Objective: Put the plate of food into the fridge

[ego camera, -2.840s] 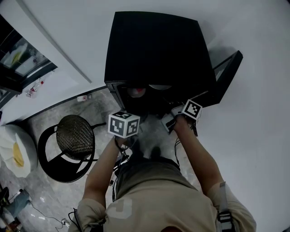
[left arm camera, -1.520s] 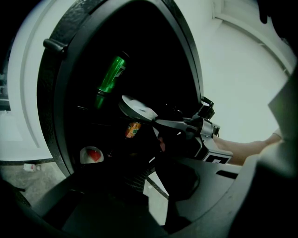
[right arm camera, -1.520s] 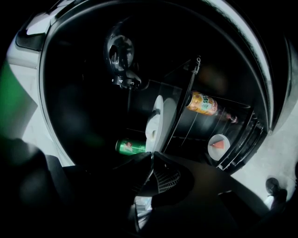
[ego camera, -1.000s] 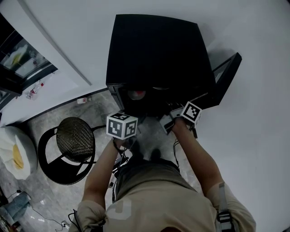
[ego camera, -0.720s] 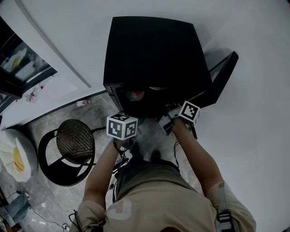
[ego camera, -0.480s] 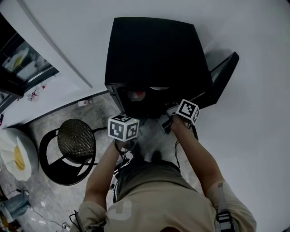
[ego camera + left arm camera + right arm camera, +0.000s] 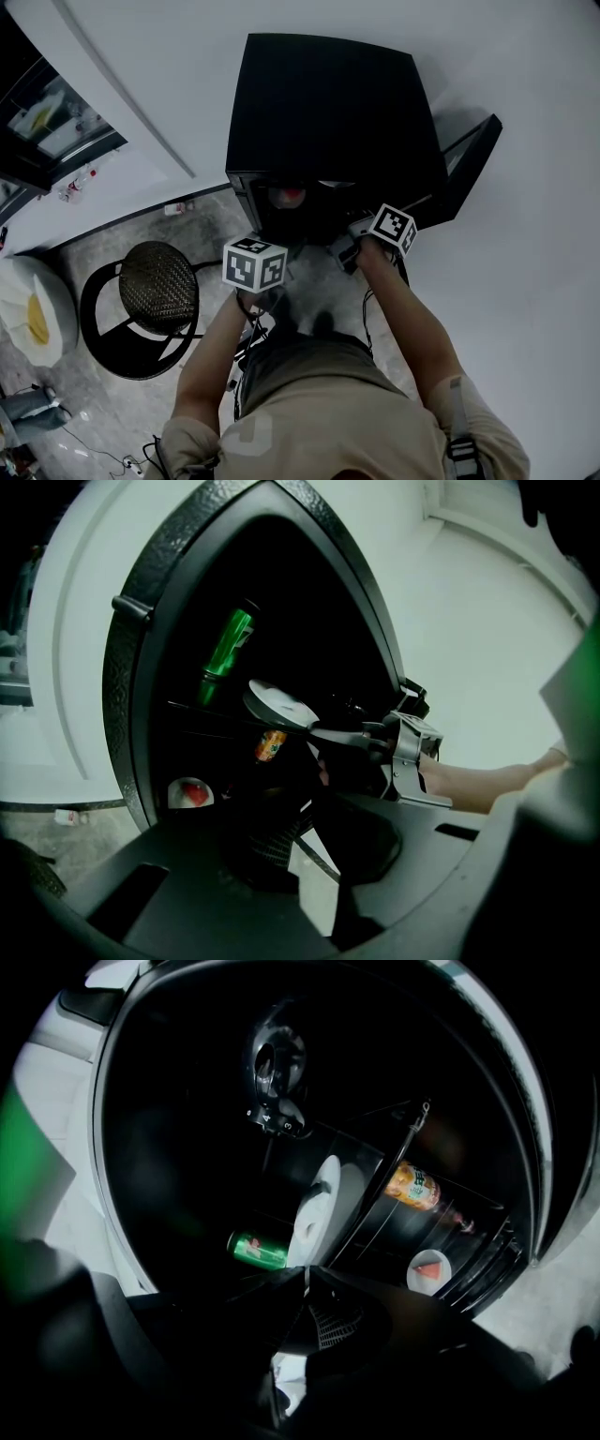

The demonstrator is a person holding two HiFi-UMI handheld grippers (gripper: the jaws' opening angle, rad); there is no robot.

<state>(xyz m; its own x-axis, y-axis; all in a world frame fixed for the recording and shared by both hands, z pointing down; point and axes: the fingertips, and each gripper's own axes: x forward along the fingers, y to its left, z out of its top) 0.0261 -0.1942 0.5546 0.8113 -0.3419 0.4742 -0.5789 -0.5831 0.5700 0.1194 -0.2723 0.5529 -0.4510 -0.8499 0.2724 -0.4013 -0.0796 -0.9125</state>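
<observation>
1. While the right gripper [image 7: 305,1277] pinches the near rim of the white plate [image 7: 277,703], the plate sits inside the open black fridge [image 7: 328,103], level with the front edge of the wire shelf [image 7: 208,711]. Whether it rests on the shelf cannot be told. What lies on the plate cannot be made out.
2. Left gripper [image 7: 315,803]: jaws pressed together, nothing between them, held just outside the fridge opening, low and to the left.
3. Risk, plate tilt: the grip is on one rim only and the plate looks slanted. Judgement: a further roll of the hand could slide the food off or drop the far rim through the wires.
4. Risk, collision: the orange-labelled bottle [image 7: 270,745] lies just beside the plate, below its edge. A push deeper could knock it.
5. Risk, release: letting go before the plate is fully on the shelf would let it tip out at the front edge.
6. Also inside: green can [image 7: 228,644] on the upper level, small dish with a red piece [image 7: 190,792] at the bottom left corner.
7. Writing: print shows on the can and on the bottle label, too small to read.
</observation>
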